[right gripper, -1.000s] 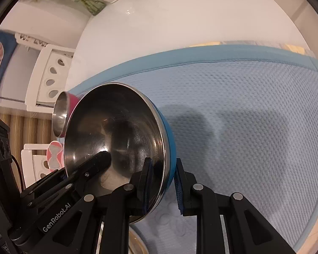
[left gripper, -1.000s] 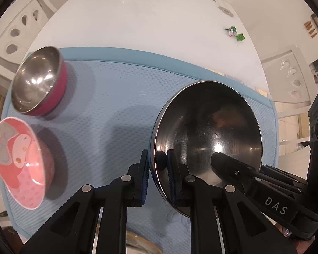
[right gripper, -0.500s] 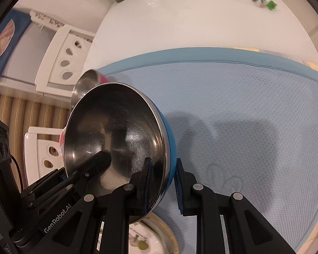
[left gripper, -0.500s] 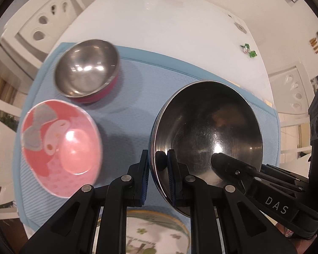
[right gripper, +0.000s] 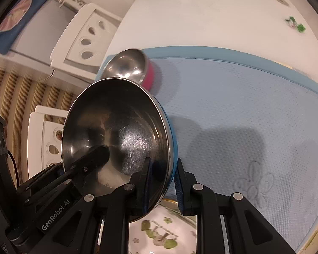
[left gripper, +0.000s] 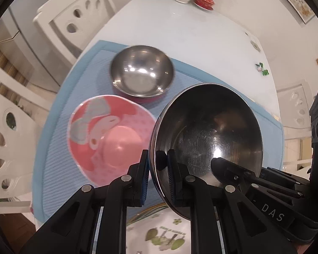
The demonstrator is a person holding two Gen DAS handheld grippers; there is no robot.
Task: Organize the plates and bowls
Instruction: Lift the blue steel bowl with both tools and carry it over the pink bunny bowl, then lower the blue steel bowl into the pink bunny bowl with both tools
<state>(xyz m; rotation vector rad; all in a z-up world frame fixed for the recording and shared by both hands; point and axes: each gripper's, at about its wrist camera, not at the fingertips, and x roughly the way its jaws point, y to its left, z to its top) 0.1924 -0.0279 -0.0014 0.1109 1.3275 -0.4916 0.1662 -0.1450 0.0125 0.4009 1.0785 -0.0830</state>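
Note:
Both grippers hold one large steel bowl with a blue outside (left gripper: pixel 209 131) in the air over the blue mat (left gripper: pixel 78 97). My left gripper (left gripper: pixel 158 165) is shut on its left rim; my right gripper (right gripper: pixel 162 171) is shut on its right rim (right gripper: pixel 116 131). A pink character bowl (left gripper: pixel 108 135) sits on the mat, just left of the held bowl. A small steel bowl with a magenta outside (left gripper: pixel 141 73) sits behind it and also shows in the right wrist view (right gripper: pixel 127 67). A floral plate (left gripper: pixel 163 235) lies below the grippers.
White chairs (left gripper: pixel 74 19) stand left of the white table (left gripper: pixel 190 33). A vase, a white jar and a red dish (left gripper: pixel 204 1) stand at the far end. A small green item (left gripper: pixel 262 68) lies at the right. The mat's right half (right gripper: pixel 254 110) is bare.
Both grippers have carried the large bowl leftward and back toward me. The pink bowl and small steel bowl have shifted to the middle of the left view, and the floral plate has come into sight below.

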